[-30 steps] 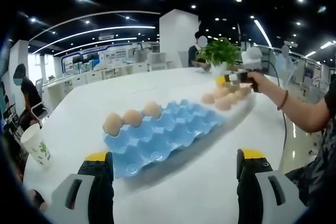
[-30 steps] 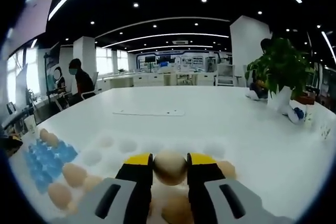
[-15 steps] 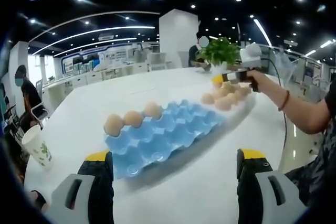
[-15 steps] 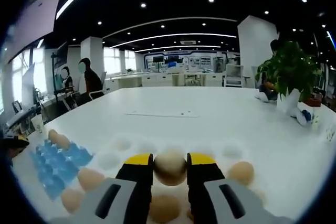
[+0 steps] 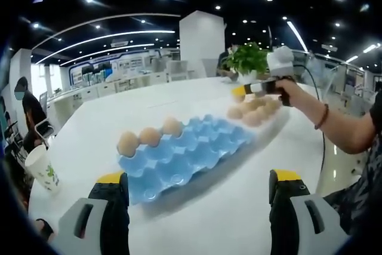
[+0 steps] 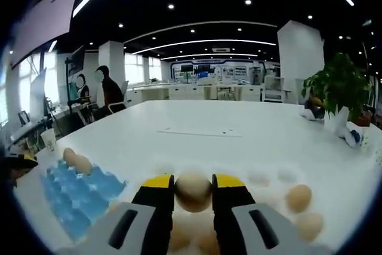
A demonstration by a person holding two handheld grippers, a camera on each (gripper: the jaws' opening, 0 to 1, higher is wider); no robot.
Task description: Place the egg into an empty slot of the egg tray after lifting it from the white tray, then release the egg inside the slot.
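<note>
In the right gripper view my right gripper (image 6: 194, 190) is shut on a tan egg (image 6: 193, 190), held above the white tray (image 6: 262, 192) with several eggs. The blue egg tray (image 6: 80, 192) lies to the lower left. In the left gripper view the blue egg tray (image 5: 188, 153) sits on the white table with three eggs (image 5: 149, 136) along its far left edge. My left gripper (image 5: 197, 204) hangs open in front of it, holding nothing. The right gripper (image 5: 253, 89), held in a person's hand, hovers over the white tray's eggs (image 5: 253, 111) at the far right.
A paper cup (image 5: 42, 165) stands at the table's left edge. A potted plant (image 5: 249, 59) stands behind the white tray, seen also as a plant (image 6: 340, 91) at the right. A person (image 6: 107, 91) sits at the table's far left. A flat sheet (image 6: 200, 132) lies mid-table.
My right gripper has risen with the egg and swung left, so the blue tray shows more in its view. The left gripper has stayed in place.
</note>
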